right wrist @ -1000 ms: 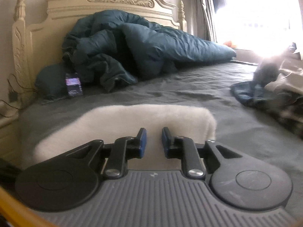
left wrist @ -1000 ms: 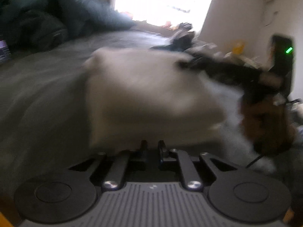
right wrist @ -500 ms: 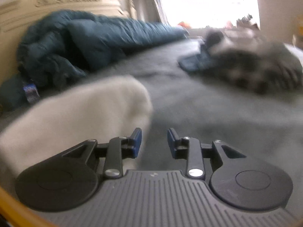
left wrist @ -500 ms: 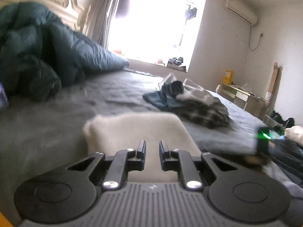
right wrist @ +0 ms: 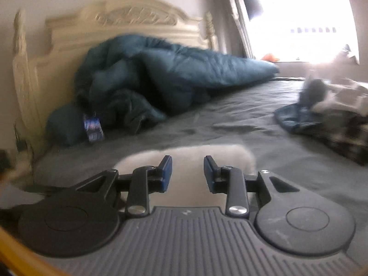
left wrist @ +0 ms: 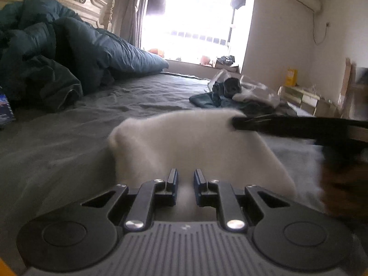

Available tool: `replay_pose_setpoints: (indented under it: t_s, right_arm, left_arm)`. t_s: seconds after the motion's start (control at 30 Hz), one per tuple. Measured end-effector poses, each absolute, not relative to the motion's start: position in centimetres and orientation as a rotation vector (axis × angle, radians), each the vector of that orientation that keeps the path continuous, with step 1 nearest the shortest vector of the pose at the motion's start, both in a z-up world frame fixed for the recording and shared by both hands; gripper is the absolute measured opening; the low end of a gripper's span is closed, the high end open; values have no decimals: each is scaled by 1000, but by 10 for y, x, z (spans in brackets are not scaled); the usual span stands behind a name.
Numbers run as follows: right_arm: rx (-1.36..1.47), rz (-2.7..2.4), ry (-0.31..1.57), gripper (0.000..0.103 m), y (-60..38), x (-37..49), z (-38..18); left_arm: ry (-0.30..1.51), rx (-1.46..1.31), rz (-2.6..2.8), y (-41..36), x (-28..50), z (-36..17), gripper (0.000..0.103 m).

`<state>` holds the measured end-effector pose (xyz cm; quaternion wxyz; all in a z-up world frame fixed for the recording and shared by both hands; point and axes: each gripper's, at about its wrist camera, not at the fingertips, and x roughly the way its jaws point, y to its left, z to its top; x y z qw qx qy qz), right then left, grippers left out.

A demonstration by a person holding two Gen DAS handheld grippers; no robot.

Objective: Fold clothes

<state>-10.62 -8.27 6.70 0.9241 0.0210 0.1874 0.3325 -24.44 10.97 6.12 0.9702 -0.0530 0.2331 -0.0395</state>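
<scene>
A white fleecy garment (left wrist: 188, 142) lies folded on the grey bed sheet (left wrist: 138, 96), straight in front of my left gripper (left wrist: 185, 179). The left jaws are nearly together, and the garment's near edge sits in the narrow gap. My right gripper (left wrist: 234, 123) comes in from the right, its tips at the garment's far right corner. In the right wrist view the right gripper (right wrist: 188, 168) is open. The white garment (right wrist: 191, 158) shows below and between its blue pads, which do not press on it.
A rumpled teal duvet (right wrist: 172, 73) is heaped against the cream headboard (right wrist: 115, 27). A pile of loose clothes (left wrist: 241, 94) lies further along the bed towards the bright window. A small blue booklet (right wrist: 93, 127) leans by the duvet. A blurred brown sleeve (left wrist: 340, 184) is at the right.
The right jaws have widened and let go of the garment. The right gripper swung away and came back. The garment, raised and blurred before, has settled lower on the sheet.
</scene>
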Motion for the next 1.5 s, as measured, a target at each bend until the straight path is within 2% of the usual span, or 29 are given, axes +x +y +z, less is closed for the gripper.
replay_pose_setpoints:
  t_s: [0.23, 0.3, 0.5, 0.73, 0.83, 0.9, 0.97, 1.0, 1.03, 1.07, 1.1, 1.17, 1.3, 1.43, 1.47, 1.5]
  right_arm:
    - [-32, 661, 371, 29, -72, -105, 47]
    - [-34, 663, 369, 29, -75, -107, 46]
    - [-21, 662, 365, 29, -77, -113, 40]
    - [10, 655, 358, 29, -80, -118, 34]
    - [22, 659, 352, 29, -81, -118, 30]
    - [23, 666, 347, 29, -81, -117, 28]
    - [15, 669, 344, 29, -80, -117, 29]
    - [12, 669, 342, 29, -80, -117, 29]
    - [10, 669, 340, 29, -80, -117, 29]
    - [14, 671, 339, 29, -81, -117, 28]
    - [20, 672, 339, 29, -82, -117, 28]
    - [32, 676, 338, 29, -84, -117, 27]
    - [53, 685, 353, 29, -86, -115, 28]
    - [54, 686, 351, 29, -86, -116, 27]
    - [52, 686, 351, 29, -85, -117, 28]
    - [50, 685, 351, 29, -85, -117, 28]
  left_arm:
    - [520, -59, -110, 107, -268, 84, 15]
    - [477, -78, -125, 112, -269, 99, 16]
    - [372, -47, -133, 122, -209, 130, 22]
    - [489, -52, -244, 137, -117, 86, 22]
    - [501, -170, -263, 161, -109, 64, 31]
    - [492, -263, -272, 180, -109, 55, 31]
    - [491, -229, -152, 192, -113, 52, 25]
    - [495, -197, -82, 199, -114, 51, 33]
    - [503, -167, -18, 207, -115, 52, 32]
    - [497, -187, -7, 215, -117, 54, 22]
    - [480, -246, -35, 223, -121, 59, 18]
    - [441, -330, -92, 231, -129, 69, 18]
    - [386, -295, -251, 205, -133, 90, 24]
    - [511, -160, -298, 169, -108, 77, 27]
    - [529, -107, -264, 167, -103, 69, 32]
    - [522, -95, -245, 171, -101, 61, 43]
